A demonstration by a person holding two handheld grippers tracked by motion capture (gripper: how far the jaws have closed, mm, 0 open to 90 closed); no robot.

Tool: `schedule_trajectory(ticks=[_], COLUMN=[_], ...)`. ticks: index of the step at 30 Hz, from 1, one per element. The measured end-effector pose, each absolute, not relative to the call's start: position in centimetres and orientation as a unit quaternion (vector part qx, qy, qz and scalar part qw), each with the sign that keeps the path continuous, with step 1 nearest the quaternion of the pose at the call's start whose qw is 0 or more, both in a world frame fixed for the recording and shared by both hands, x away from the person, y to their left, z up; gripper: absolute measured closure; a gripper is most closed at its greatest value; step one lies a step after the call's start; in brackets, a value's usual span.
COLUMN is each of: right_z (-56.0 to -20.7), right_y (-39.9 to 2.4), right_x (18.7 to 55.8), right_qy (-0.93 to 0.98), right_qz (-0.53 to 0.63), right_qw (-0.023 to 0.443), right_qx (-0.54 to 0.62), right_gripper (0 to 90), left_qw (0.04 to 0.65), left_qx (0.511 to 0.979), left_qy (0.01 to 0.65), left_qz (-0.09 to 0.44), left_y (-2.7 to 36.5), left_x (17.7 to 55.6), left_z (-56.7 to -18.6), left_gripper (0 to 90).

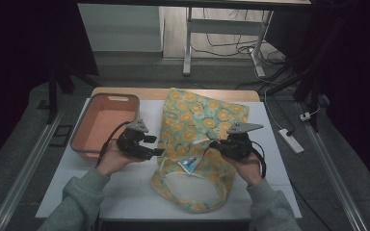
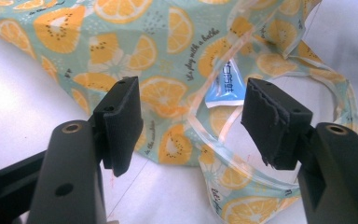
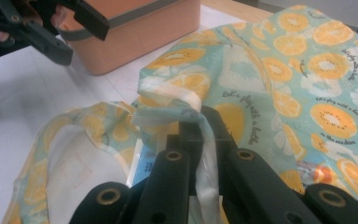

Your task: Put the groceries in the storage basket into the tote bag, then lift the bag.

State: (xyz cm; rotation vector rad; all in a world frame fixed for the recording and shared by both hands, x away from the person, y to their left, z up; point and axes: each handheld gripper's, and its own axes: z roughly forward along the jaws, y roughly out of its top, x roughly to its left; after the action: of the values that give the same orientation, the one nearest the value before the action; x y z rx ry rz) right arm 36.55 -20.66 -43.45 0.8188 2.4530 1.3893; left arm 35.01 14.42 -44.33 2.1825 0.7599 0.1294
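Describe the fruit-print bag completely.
The bag is thin, glossy, plastic-looking film, teal with orange citrus slices and small script. It lies flat on the white table, beside the orange bin, its mouth gaping toward the person. A pale band hems the rim. The right gripper is shut on the rim, lifting it. A blue-and-white packet lies at the mouth. The left gripper is open, just short of it.

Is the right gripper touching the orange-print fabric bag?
Touching. In the right gripper view, the right gripper is shut on the rim of the teal fabric bag with orange-slice print, the fabric pinched between its jaws.
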Motion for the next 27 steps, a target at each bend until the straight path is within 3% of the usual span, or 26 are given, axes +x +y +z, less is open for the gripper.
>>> schedule_trajectory(ticks=[9, 27], right_z=[-43.4, -44.0], right_y=[-20.9, -21.5], right_x=[35.7, 36.3], right_qy=[0.835, 0.832], right_qz=[0.466, 0.463], right_qw=[0.111, 0.111], right_qx=[0.272, 0.284], right_gripper=[89.1, 89.0], left_qw=[0.392, 0.333], left_qx=[0.867, 0.897], left_qy=[0.304, 0.288], left_qz=[0.054, 0.039], left_y=[14.3, 10.4], left_x=[34.9, 34.8], left_z=[-44.6, -46.8], left_gripper=[35.9, 26.6])
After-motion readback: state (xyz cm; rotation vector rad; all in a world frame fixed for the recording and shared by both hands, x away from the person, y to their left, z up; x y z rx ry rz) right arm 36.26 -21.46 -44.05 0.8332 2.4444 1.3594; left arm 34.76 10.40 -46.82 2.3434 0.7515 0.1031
